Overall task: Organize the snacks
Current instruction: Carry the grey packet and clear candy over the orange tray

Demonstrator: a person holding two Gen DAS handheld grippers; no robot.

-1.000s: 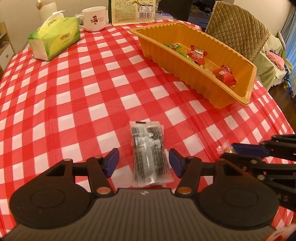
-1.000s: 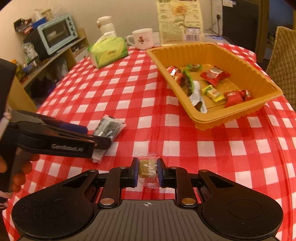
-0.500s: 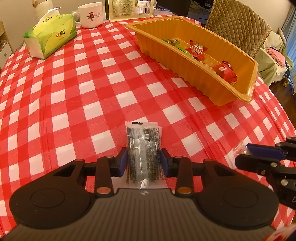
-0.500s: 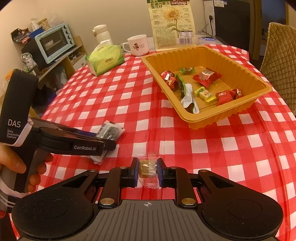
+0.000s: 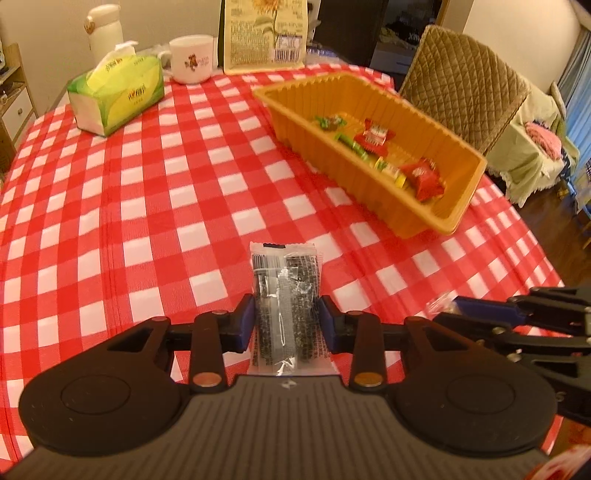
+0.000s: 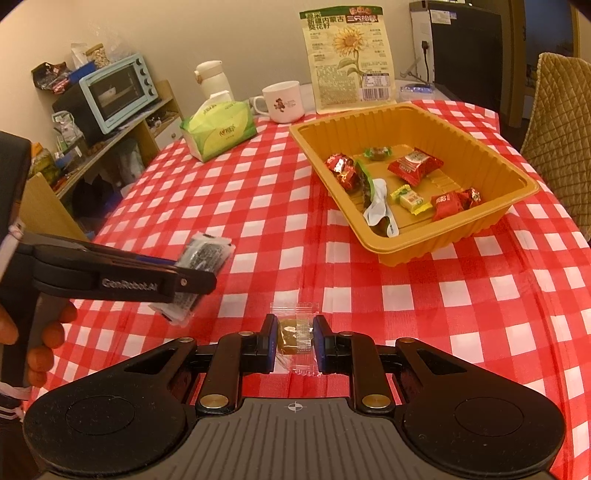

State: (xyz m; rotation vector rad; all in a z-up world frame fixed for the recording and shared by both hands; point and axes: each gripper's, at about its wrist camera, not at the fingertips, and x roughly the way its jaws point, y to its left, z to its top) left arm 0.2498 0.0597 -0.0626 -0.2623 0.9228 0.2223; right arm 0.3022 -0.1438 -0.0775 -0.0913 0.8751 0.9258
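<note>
My left gripper [image 5: 286, 323] is shut on a clear packet of dark seeds [image 5: 284, 291] and holds it above the checked tablecloth; the packet also shows in the right wrist view [image 6: 205, 254]. My right gripper [image 6: 295, 341] is shut on a small clear-wrapped brown candy [image 6: 295, 330], lifted off the cloth. The right gripper shows at the right edge of the left wrist view [image 5: 443, 306]. An orange tray [image 6: 406, 243] holding several wrapped candies stands ahead on the right; it also shows in the left wrist view [image 5: 332, 147].
A green tissue box [image 5: 116, 94], a white mug [image 5: 192, 59], a sunflower-seed bag [image 5: 264, 33] and a white flask [image 5: 105, 33] stand at the table's far end. A quilted chair [image 5: 461, 88] is behind the tray. A shelf with a toaster oven [image 6: 114, 92] is at left.
My left gripper closed on the seed packet and lifted it off the cloth. My right gripper stayed shut on the candy and rose with it.
</note>
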